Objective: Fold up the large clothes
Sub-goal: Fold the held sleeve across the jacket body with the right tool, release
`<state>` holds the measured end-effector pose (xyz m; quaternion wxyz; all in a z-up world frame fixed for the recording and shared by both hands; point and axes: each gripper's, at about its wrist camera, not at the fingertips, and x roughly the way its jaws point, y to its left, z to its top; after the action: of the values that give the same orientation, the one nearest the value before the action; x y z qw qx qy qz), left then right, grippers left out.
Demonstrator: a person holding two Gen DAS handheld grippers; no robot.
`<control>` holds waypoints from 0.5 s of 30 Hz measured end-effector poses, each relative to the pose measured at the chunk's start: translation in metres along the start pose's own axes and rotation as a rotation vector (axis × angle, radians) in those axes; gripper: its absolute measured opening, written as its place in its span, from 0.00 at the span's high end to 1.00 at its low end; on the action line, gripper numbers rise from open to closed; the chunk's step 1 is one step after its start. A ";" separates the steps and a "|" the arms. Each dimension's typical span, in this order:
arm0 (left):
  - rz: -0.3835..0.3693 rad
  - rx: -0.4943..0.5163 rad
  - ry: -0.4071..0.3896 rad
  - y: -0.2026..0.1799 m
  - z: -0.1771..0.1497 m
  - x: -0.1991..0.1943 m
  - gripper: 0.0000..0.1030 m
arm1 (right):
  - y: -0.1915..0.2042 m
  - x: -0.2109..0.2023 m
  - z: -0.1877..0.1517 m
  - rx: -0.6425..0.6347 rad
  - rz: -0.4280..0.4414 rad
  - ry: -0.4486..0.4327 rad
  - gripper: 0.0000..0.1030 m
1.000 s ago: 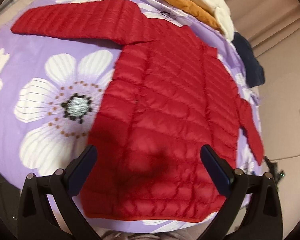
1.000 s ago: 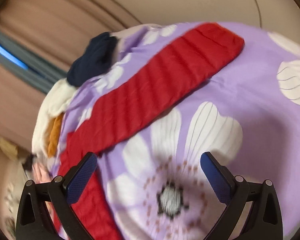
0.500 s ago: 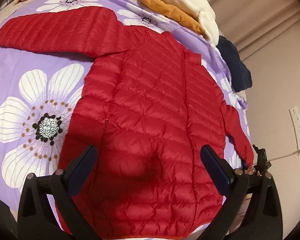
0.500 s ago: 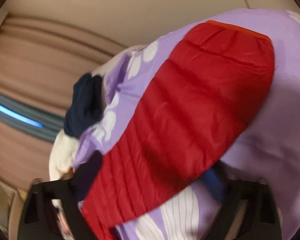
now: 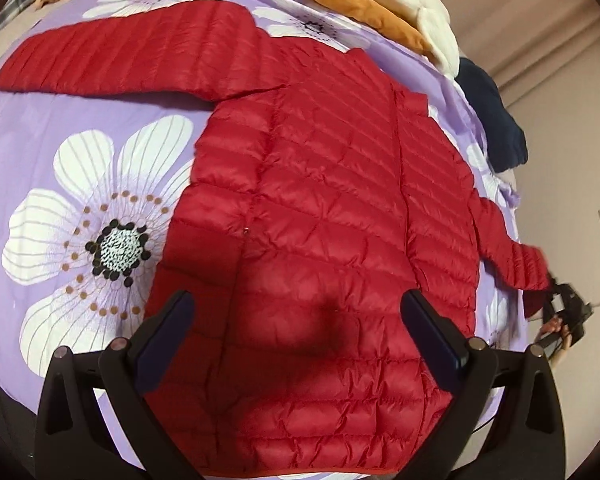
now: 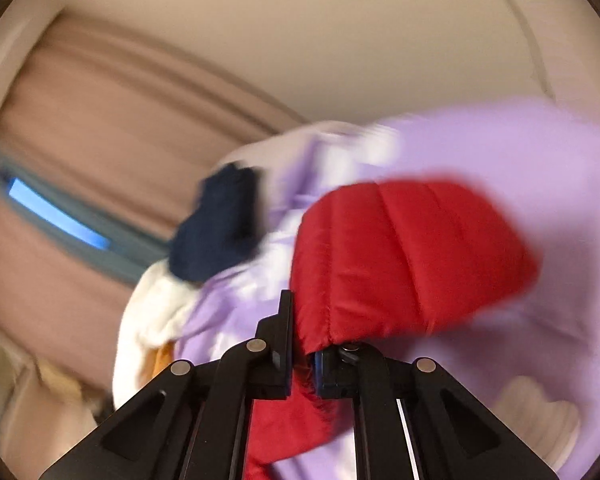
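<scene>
The right gripper (image 6: 303, 354) pinched the jacket's (image 5: 320, 220) sleeve (image 6: 404, 256), likely to fold it inward, while the left gripper (image 5: 296, 336) hovered spread above the hem.

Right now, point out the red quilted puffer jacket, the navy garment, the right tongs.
red quilted puffer jacket (image 5: 320, 208), left wrist view, chest panel.
navy garment (image 5: 488, 120), left wrist view, middle.
right tongs (image 6: 300, 354), right wrist view, between fingertips.

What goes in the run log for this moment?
stage: first sleeve fold | right gripper: shut on sleeve | left gripper: open above red jacket | bedspread: jacket flat
</scene>
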<state>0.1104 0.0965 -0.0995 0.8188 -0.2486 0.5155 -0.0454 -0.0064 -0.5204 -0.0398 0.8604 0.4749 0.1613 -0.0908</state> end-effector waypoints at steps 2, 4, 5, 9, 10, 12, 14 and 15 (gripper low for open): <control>0.001 -0.005 -0.004 0.004 -0.002 -0.003 0.00 | 0.041 -0.009 -0.006 -0.120 0.041 0.009 0.91; -0.001 -0.009 -0.007 0.009 -0.003 -0.006 0.00 | 0.089 -0.015 -0.021 -0.247 0.088 0.034 0.91; -0.004 -0.012 -0.011 0.010 -0.005 -0.008 0.00 | 0.107 -0.015 -0.029 -0.298 0.101 0.045 0.91; -0.005 -0.022 -0.024 0.018 -0.005 -0.016 0.00 | 0.189 -0.006 -0.089 -0.553 0.151 0.122 0.91; -0.002 -0.022 -0.028 0.020 -0.004 -0.017 0.00 | 0.207 -0.001 -0.110 -0.629 0.146 0.138 0.91; 0.012 -0.026 -0.040 0.026 -0.005 -0.022 0.00 | 0.235 0.016 -0.149 -0.754 0.136 0.176 0.91; 0.011 -0.029 -0.043 0.032 -0.005 -0.024 0.00 | 0.256 0.046 -0.186 -0.865 0.129 0.227 0.91; 0.009 -0.032 -0.043 0.035 -0.005 -0.024 0.00 | 0.266 0.057 -0.207 -0.925 0.120 0.248 0.91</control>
<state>0.0887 0.1332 -0.0968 0.8256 -0.2604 0.4997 -0.0282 0.0890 -0.2035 0.0465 0.9594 0.0582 0.2581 0.0977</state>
